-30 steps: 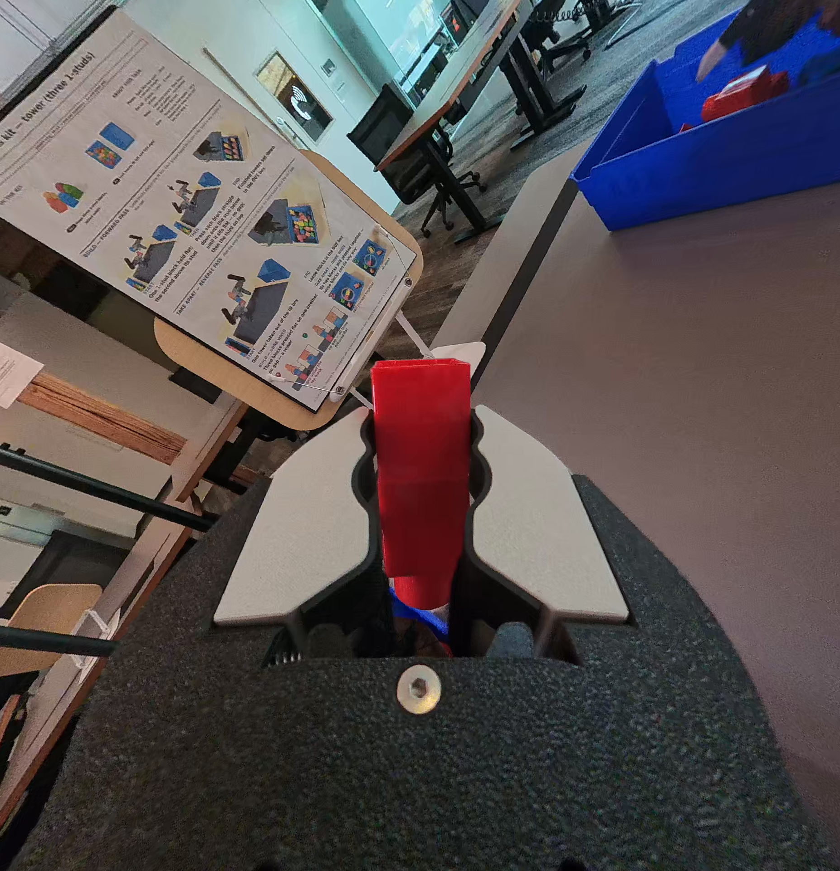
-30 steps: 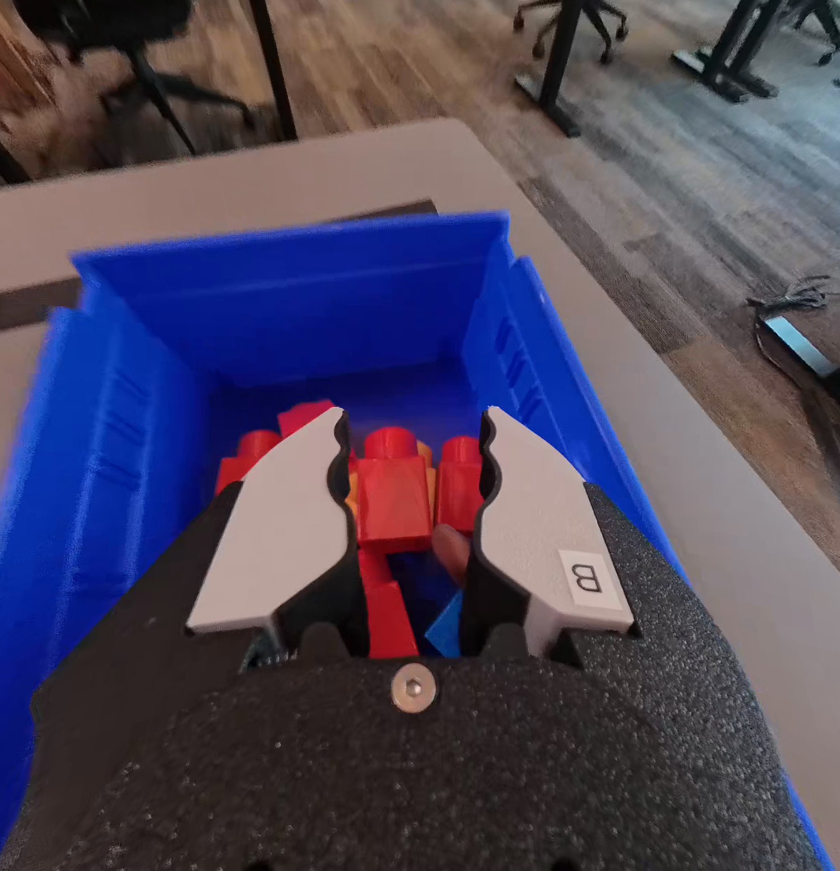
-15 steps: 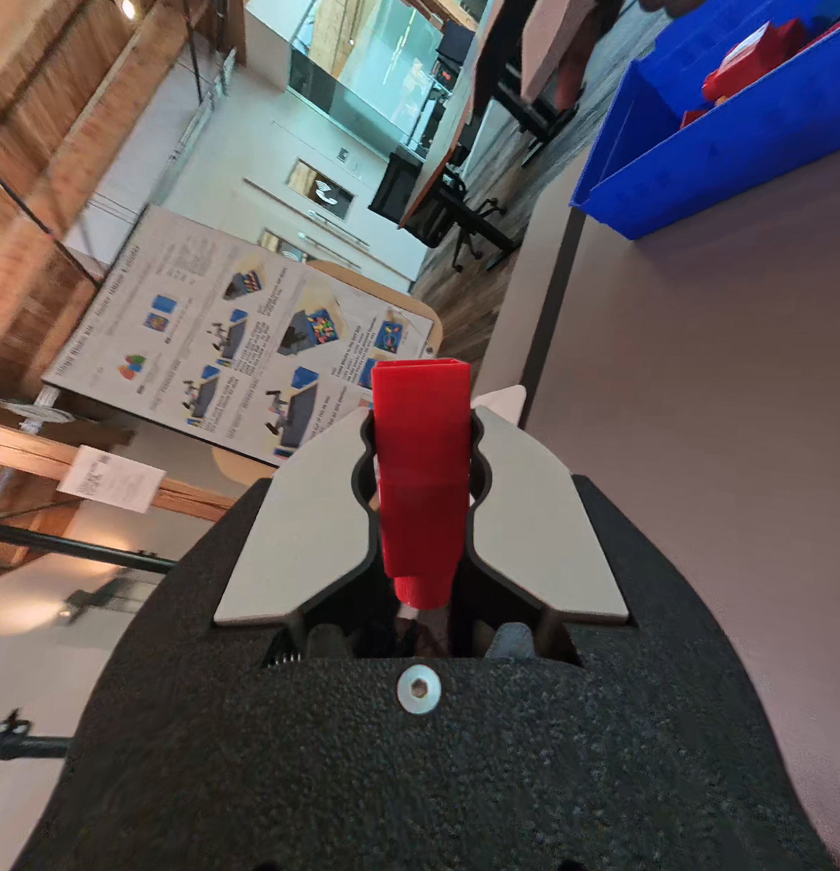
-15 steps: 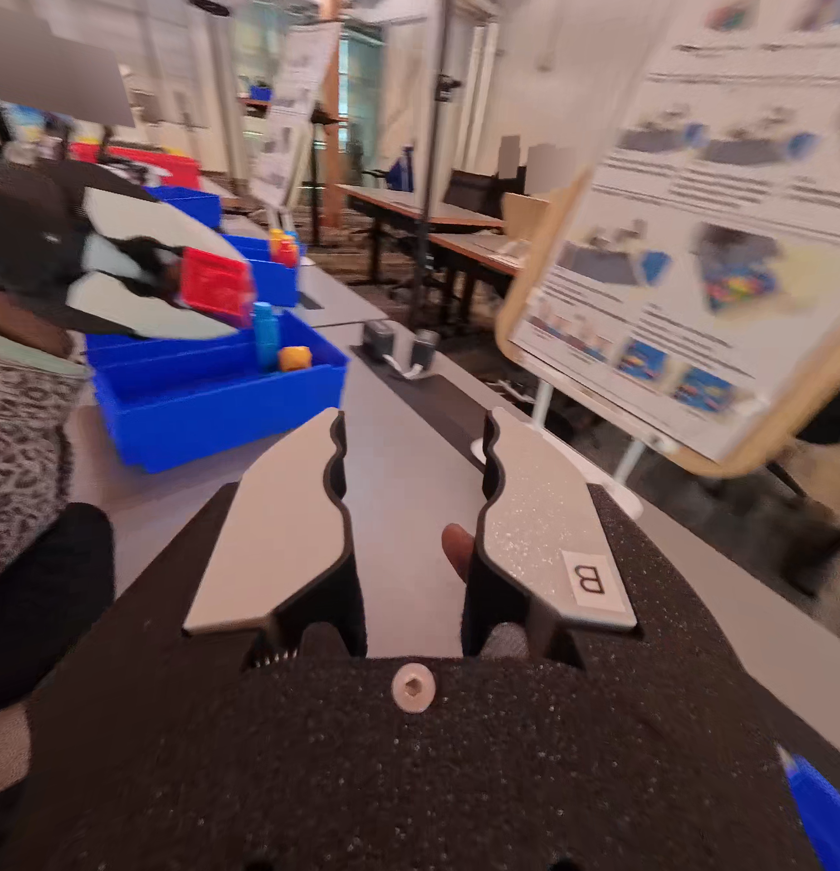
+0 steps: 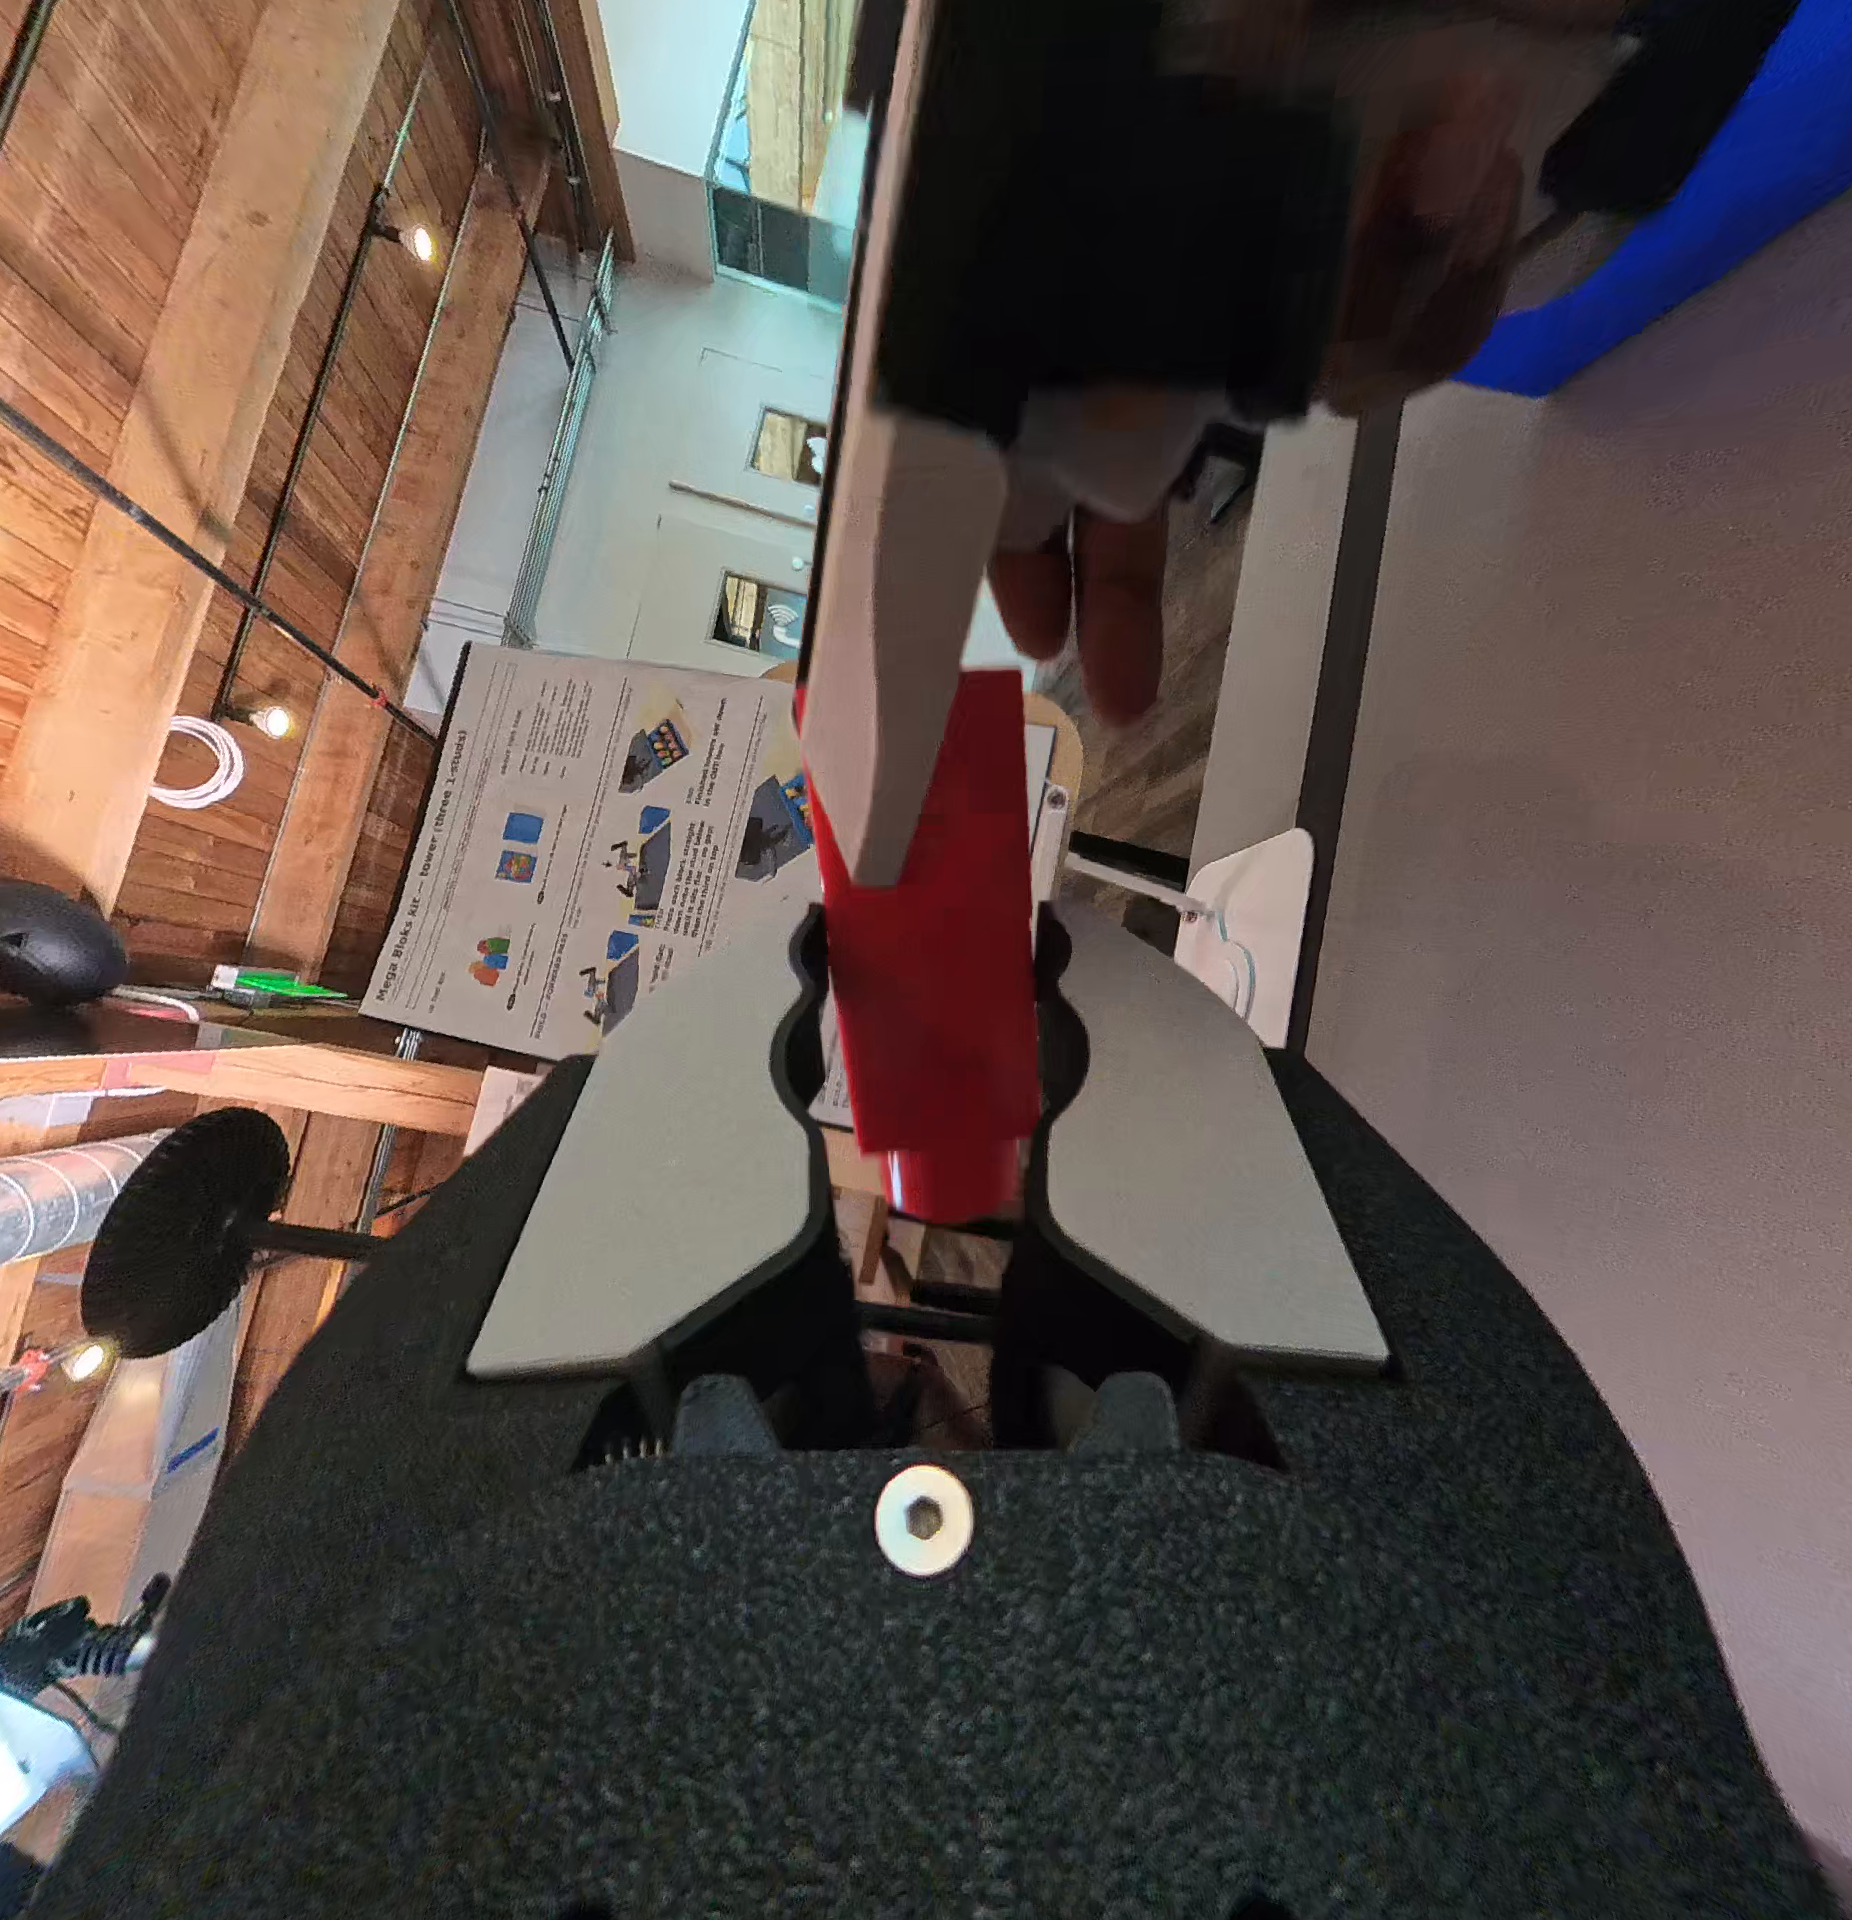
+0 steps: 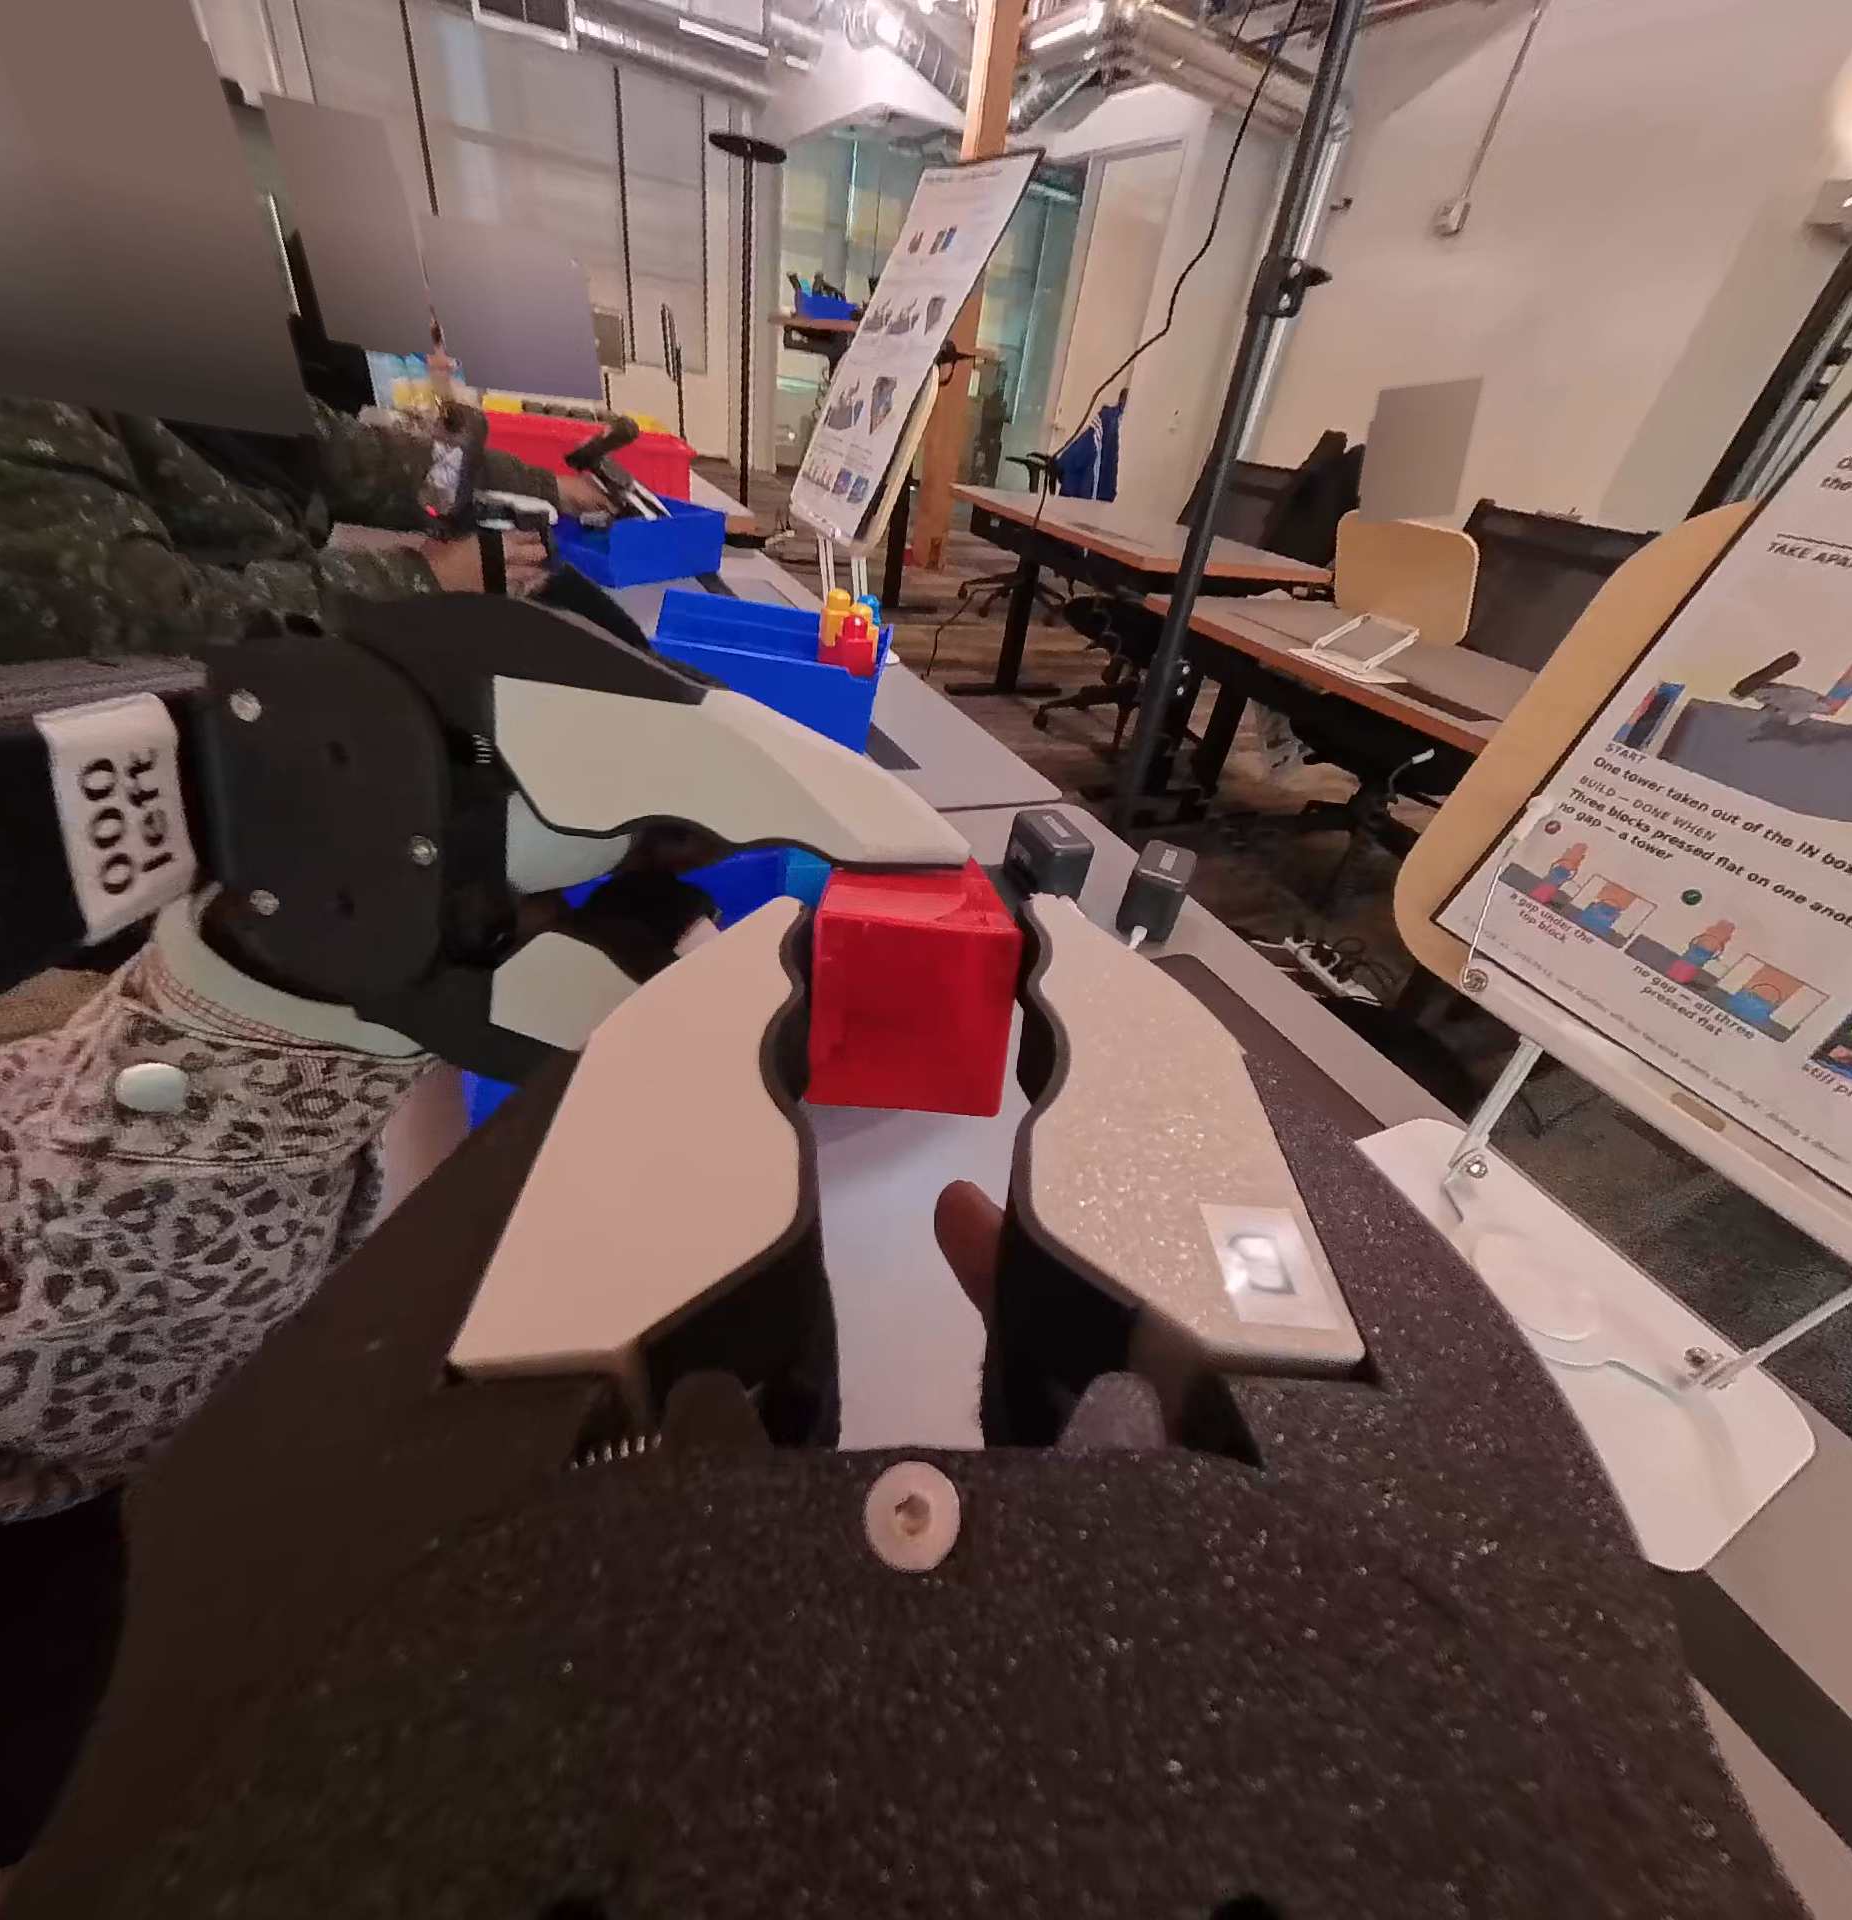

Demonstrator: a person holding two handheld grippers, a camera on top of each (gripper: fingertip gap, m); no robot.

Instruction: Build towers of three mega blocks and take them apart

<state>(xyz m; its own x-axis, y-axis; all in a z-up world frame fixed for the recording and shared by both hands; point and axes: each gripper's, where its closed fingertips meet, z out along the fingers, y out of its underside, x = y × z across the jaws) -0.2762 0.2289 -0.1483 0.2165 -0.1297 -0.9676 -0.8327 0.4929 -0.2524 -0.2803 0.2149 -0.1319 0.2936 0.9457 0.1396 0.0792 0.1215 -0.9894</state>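
Right wrist view shows the left gripper [image 6: 901, 852] clamping a red plastic block [image 6: 906, 997] while the right gripper [image 6: 911, 987] brackets it, seemingly to pull it apart.

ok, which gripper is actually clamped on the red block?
The left gripper: its fingers pinch the red block. The right gripper straddles the block's end, jaws open with gaps.

Block [image 6: 906, 1003] between right tongs [image 6: 909, 997] fingers, left tongs [image 6: 693, 935] to its left, instruction board [image 6: 1670, 831] right
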